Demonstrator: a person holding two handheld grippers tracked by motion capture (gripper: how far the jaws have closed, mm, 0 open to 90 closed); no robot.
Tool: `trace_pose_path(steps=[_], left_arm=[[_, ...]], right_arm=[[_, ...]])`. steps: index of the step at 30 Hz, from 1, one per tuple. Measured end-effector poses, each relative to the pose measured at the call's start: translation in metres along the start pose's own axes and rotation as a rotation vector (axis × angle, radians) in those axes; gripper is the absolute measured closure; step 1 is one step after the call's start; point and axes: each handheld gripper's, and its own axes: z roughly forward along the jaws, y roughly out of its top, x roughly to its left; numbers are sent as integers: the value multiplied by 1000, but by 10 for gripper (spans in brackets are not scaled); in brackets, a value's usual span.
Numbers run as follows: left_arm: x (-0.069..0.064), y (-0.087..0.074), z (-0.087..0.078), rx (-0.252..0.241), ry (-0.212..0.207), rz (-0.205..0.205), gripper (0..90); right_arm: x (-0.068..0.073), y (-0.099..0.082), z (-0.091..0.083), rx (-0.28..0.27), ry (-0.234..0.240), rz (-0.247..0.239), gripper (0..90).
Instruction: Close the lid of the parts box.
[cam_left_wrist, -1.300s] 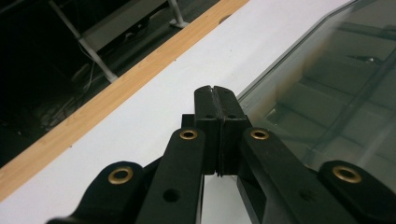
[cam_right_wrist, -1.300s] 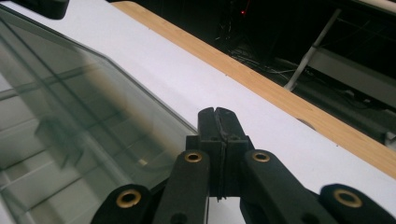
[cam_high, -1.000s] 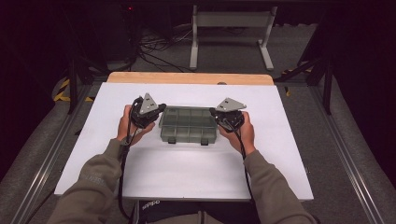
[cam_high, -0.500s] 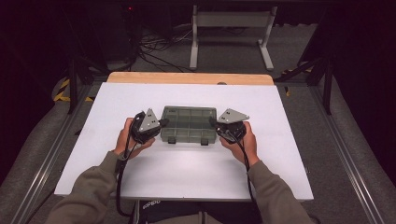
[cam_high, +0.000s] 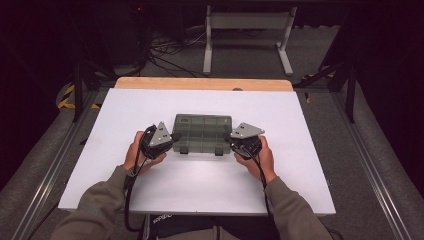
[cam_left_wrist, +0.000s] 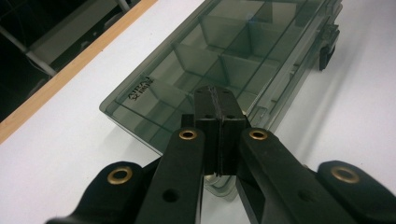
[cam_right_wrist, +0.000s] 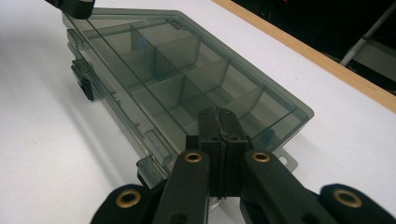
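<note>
In the left gripper view the shut left claw (cam_left_wrist: 218, 123) hides the compartment box's (cam_left_wrist: 224, 56) near end; its embossed lid lettering at 9 o'clock is too small to read.

Left gripper (cam_left_wrist: 216, 100) jaws together (empty), over smoky compartment box (cam_left_wrist: 224, 56)

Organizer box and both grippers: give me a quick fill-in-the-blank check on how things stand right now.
1. The lid of the smoky clear organizer box is ____.
2. The left gripper has its jaws ____, with nothing between them.
3. The right gripper sits at the box's ____ end in the high view.
4. The box rests on the ____ table top.

Missing words: closed; shut; right; white
</note>
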Motion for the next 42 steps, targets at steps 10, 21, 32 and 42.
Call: trace_pose_path(steps=[10,21,32,42], left_arm=[[-2,-4,6,20,-16,5,894],[-2,-8,11,32,-22,4,895],[0,-12,13,10,-33,-23,895],[1,-13,13,8,-27,-34,895]], right_arm=[[0,-7,4,23,5,6,900],[2,-12,8,35,7,2,900],[1,-17,7,8,9,6,900],[1,-17,6,9,6,4,900]])
